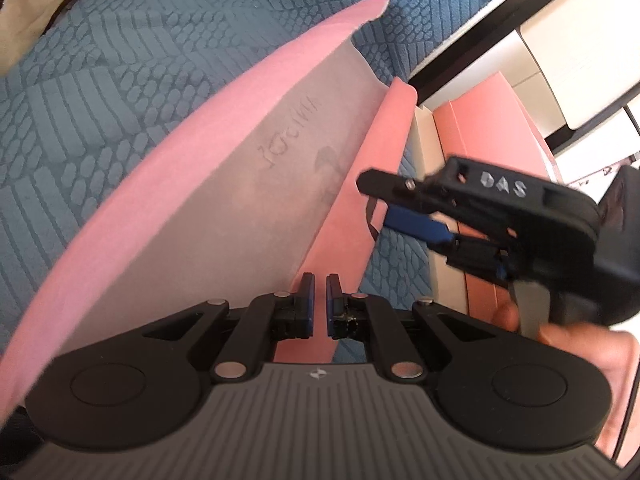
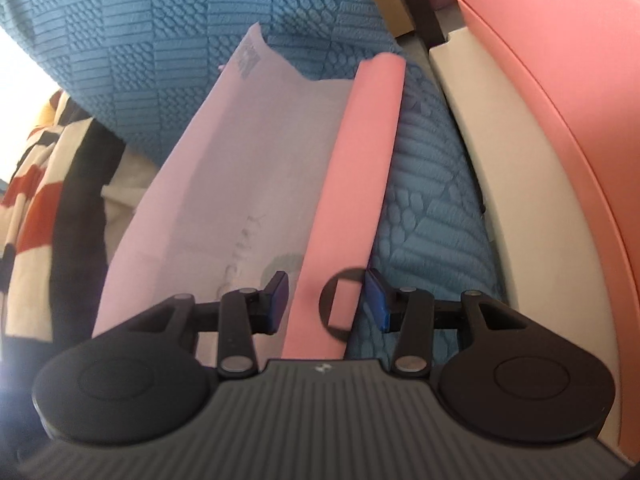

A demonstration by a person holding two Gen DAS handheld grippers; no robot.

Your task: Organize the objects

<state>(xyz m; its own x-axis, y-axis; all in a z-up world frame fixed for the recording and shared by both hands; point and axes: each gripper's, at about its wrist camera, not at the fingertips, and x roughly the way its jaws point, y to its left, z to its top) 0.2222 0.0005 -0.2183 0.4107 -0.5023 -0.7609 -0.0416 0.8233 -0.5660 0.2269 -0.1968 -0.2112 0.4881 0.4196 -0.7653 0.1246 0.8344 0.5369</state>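
A pink bag [image 1: 208, 152] with a pale translucent middle panel lies over the blue quilted cover [image 1: 120, 92]. My left gripper [image 1: 320, 304] is nearly shut, pinching the bag's near edge. My right gripper [image 1: 404, 208] shows at the right in the left wrist view, next to the bag's folded pink edge [image 1: 360, 184]. In the right wrist view my right gripper [image 2: 326, 300] is open, with the folded pink edge [image 2: 352, 200] between its fingers. A thin black ring [image 2: 342, 304] lies over that edge near the right finger.
A pink box [image 2: 560, 120] with a cream rim [image 2: 492, 160] stands to the right on the cover [image 2: 160, 40]. A striped cloth [image 2: 32, 200] lies at the left. A black-framed white shelf [image 1: 532, 32] is beyond the bed.
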